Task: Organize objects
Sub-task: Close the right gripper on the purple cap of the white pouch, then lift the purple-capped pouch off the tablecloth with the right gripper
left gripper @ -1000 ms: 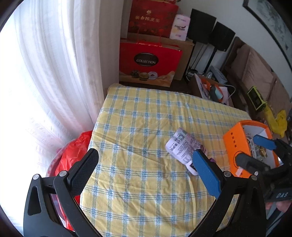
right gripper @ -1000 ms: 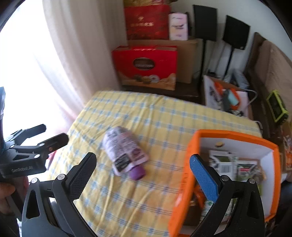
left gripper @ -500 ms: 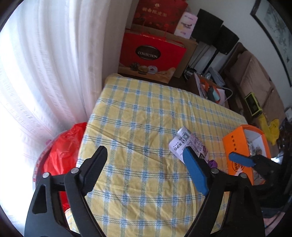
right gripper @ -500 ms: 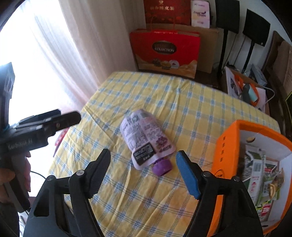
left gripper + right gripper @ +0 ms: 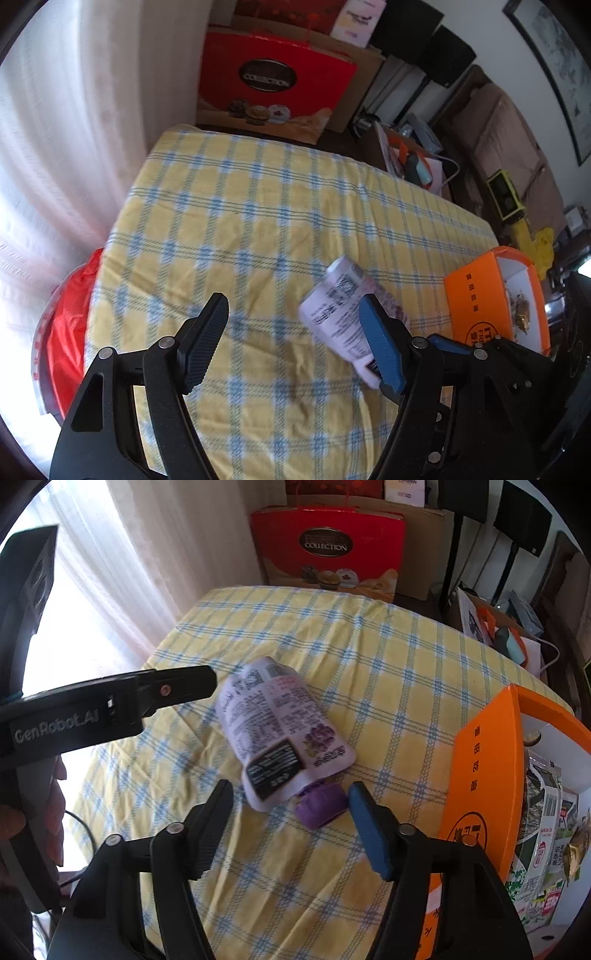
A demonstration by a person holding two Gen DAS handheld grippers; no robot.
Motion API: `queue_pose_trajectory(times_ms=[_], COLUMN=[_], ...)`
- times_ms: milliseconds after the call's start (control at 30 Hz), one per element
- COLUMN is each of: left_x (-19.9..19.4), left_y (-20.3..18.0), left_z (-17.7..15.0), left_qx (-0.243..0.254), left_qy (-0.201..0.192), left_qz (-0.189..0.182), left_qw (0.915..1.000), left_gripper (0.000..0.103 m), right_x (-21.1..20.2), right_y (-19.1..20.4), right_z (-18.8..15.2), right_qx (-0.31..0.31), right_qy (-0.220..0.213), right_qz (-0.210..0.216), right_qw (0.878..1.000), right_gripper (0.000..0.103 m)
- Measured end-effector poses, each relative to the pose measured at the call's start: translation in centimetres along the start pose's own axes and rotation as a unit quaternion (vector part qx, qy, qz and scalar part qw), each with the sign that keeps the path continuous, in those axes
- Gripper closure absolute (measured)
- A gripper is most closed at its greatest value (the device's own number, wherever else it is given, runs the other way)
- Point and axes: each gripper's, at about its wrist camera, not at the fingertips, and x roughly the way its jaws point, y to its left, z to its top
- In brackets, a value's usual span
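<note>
Right gripper (image 5: 290,827) is spread wide, nothing between the fingers. It sits just near-side of the spouted pouch (image 5: 280,731), with the purple cap (image 5: 321,806) lying in line with the gap between the fingertips, closer to the blue right finger. Contact with cap: can't tell, looks just short of it.

Pouch lies flat on the yellow-and-blue checked tablecloth (image 5: 388,672), roughly mid-table, cap end pointing near, flat end pointing far-left. Printed back side faces up, black label patch near the cap.

Left gripper (image 5: 295,343) is also spread, holding nothing, hovering over bare cloth on the pouch's left side. In the left wrist view the pouch (image 5: 340,314) is partly hidden behind the blue right finger. In the right wrist view the left gripper (image 5: 177,686) comes in from the left, tip just beside the pouch's far end; touching or not is unclear.

Orange box (image 5: 484,775) stands open at the right edge of the table, just right of the pouch, packed with snack packets (image 5: 543,834).

Off the table: red "Collection" gift bag (image 5: 327,546) on the far side, white curtain (image 5: 166,546) far-left, red plastic bag (image 5: 70,332) on the floor at the left.
</note>
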Motion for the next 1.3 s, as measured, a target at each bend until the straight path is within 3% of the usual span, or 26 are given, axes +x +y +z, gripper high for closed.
queue_pose_trajectory(times_ms=[200, 433, 533, 667, 1233, 1300], left_x=[1.6, 3.3, 3.6, 3.3, -1.2, -1.7], left_y=[-1.1, -1.5, -1.7, -2.1, -2.5, -2.9], left_z=[0.7, 0.8, 0.6, 0.1, -0.2, -0.1], left_qx=[0.009, 0.004, 0.006, 0.014, 0.015, 0.018], left_qy=[0.011, 0.029, 0.030, 0.026, -0.013, -0.014], left_qz=[-0.012, -0.044, -0.049, -0.033, -0.039, -0.042], left_qw=[0.9998, 0.9986, 0.9983, 0.9990, 0.9990, 0.9989], left_gripper=[0.034, 0.035, 0.043, 0.043, 0.047, 0.047], right_x=[1.4, 1.6, 1.4, 1.4, 0.3, -0.3], right_y=[-0.7, -0.8, -1.0, -1.0, 0.0, 0.2], right_z=[-0.5, -0.7, -0.7, -0.6, -0.6, -0.4], right_qx=[0.008, 0.012, 0.016, 0.016, 0.030, 0.030], right_qy=[0.021, 0.012, 0.007, 0.007, -0.018, -0.027], right_qz=[0.017, 0.017, 0.019, 0.018, 0.047, 0.059], right_qw=[1.000, 1.000, 1.000, 1.000, 0.998, 0.997], right_gripper=[0.046, 0.048, 0.059, 0.062, 0.064, 0.074])
